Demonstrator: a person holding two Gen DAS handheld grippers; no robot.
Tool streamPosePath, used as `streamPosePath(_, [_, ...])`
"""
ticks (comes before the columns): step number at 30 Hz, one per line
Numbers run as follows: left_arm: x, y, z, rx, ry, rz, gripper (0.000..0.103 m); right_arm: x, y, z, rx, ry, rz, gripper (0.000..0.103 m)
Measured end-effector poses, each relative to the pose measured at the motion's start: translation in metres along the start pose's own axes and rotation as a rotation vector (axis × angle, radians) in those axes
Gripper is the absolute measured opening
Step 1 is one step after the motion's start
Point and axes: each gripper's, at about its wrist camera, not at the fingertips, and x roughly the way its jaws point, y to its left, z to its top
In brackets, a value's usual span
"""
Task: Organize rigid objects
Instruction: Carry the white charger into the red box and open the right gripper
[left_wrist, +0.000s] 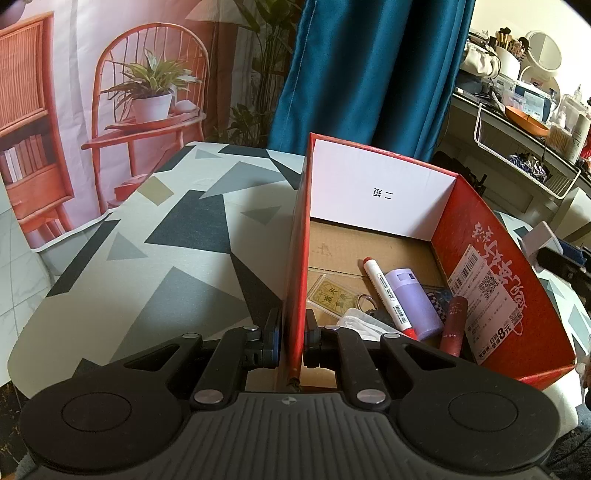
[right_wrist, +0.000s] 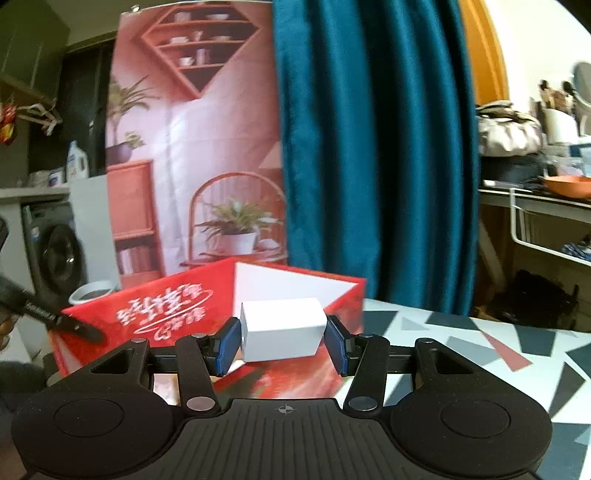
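Between right gripper (right_wrist: 282, 341) pads: white block (right_wrist: 281, 329), clamped, long axis across fingers, held before red box (right_wrist: 155, 314). Left gripper (left_wrist: 293, 341) level, jaws pinching box's left wall. Marker (left_wrist: 388, 297) inside box, red cap pointing away.

Red box (left_wrist: 491, 258) with white script on outside, white inner panel, brown cardboard floor. Inside, right of left gripper (left_wrist: 292, 341): lilac bottle (left_wrist: 413, 302), white marker (left_wrist: 386, 291) with red cap, dark red tube (left_wrist: 453, 326), yellow card (left_wrist: 328, 293). Tablecloth (left_wrist: 147, 240) white with grey, black, tan triangles. Right gripper (right_wrist: 281, 341), blue pads, around white block (right_wrist: 282, 328). Teal curtain (right_wrist: 369, 147) beyond.
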Motion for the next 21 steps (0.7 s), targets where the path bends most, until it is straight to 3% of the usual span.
streamPosePath(9, [0.000,0.000,-0.001,-0.005,-0.002,-0.002,0.012,0.010,0.020,0.007,-0.064,0.021,0.070,0.046])
streamPosePath(13, [0.000,0.000,-0.001,-0.005,-0.002,-0.002,0.012,0.021,0.029,0.006,-0.097,0.065,0.112,0.046])
streamPosePath(21, [0.000,0.000,-0.001,-0.005,-0.004,-0.005,0.012,0.044,0.042,0.010,-0.142,0.150,0.117,0.046])
